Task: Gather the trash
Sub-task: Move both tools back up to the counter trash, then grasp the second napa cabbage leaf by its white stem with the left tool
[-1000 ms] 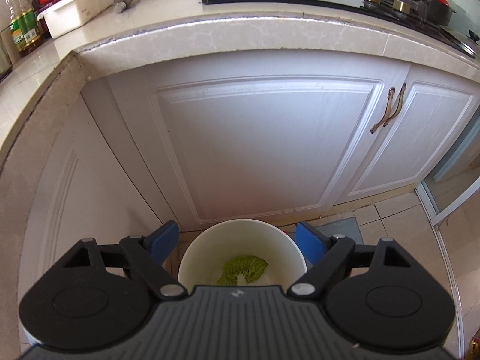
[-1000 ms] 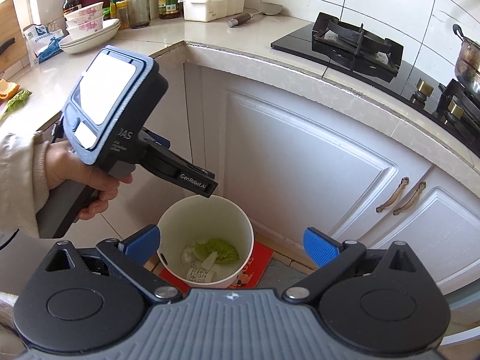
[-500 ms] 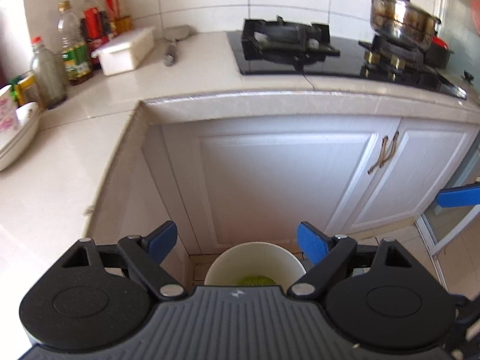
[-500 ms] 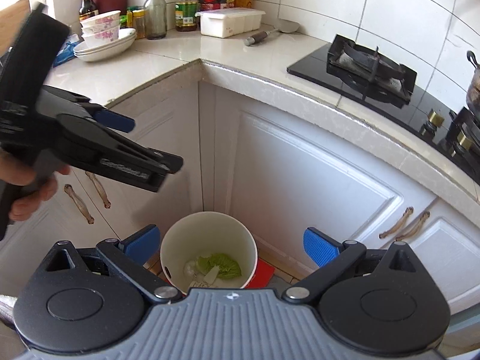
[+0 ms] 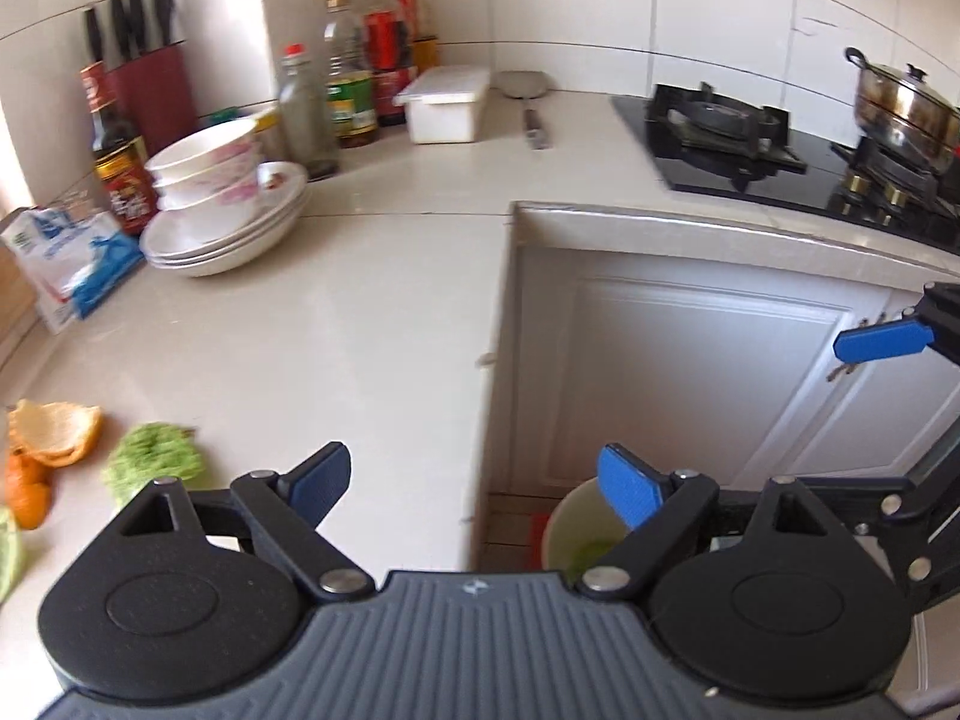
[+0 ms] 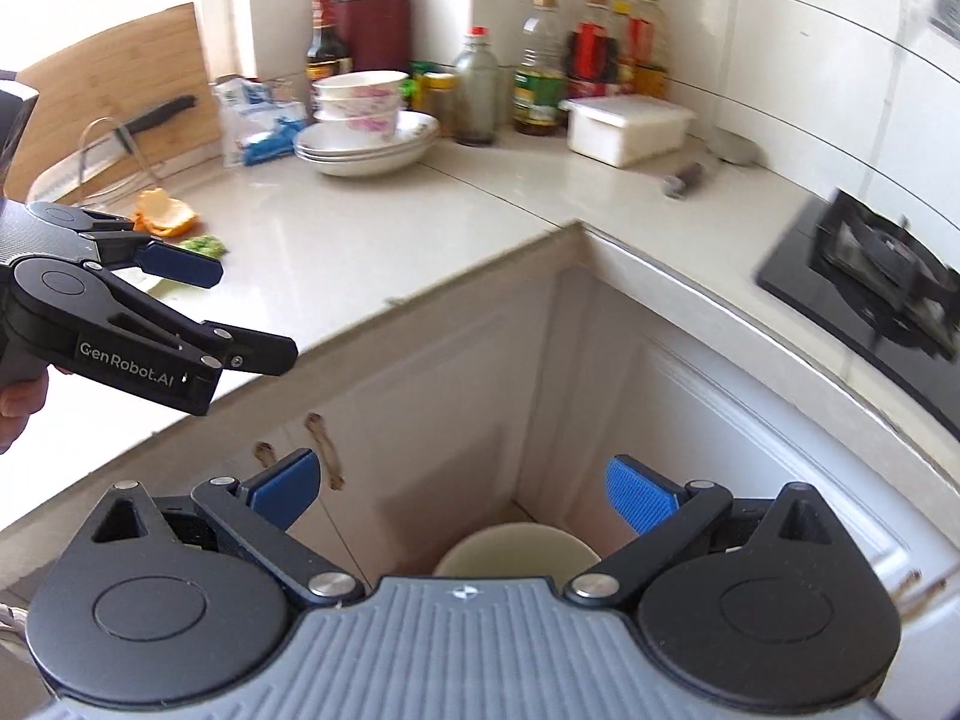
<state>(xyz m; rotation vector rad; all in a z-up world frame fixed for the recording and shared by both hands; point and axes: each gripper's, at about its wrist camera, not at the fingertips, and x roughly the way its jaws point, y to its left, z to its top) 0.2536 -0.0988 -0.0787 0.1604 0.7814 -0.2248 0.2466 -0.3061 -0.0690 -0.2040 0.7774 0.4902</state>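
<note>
White-tiled walls [image 5: 690, 12] back an L-shaped pale stone countertop [image 5: 360, 312] over white panelled cabinet doors [image 6: 690, 420], brightly daylit.

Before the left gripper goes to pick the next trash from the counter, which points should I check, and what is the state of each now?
1. Left gripper jaws open, nothing between them: ok.
2. Right gripper open and empty: ok.
3. Trash remains on the counter: orange peel and green leaf piece: ok.
4. Path to the leaf piece free; stacked bowls stand farther back: ok.
5. White bin on the floor, open top, room inside: ok.
6. More scraps beyond the left edge of the left wrist view: cannot tell.
</note>
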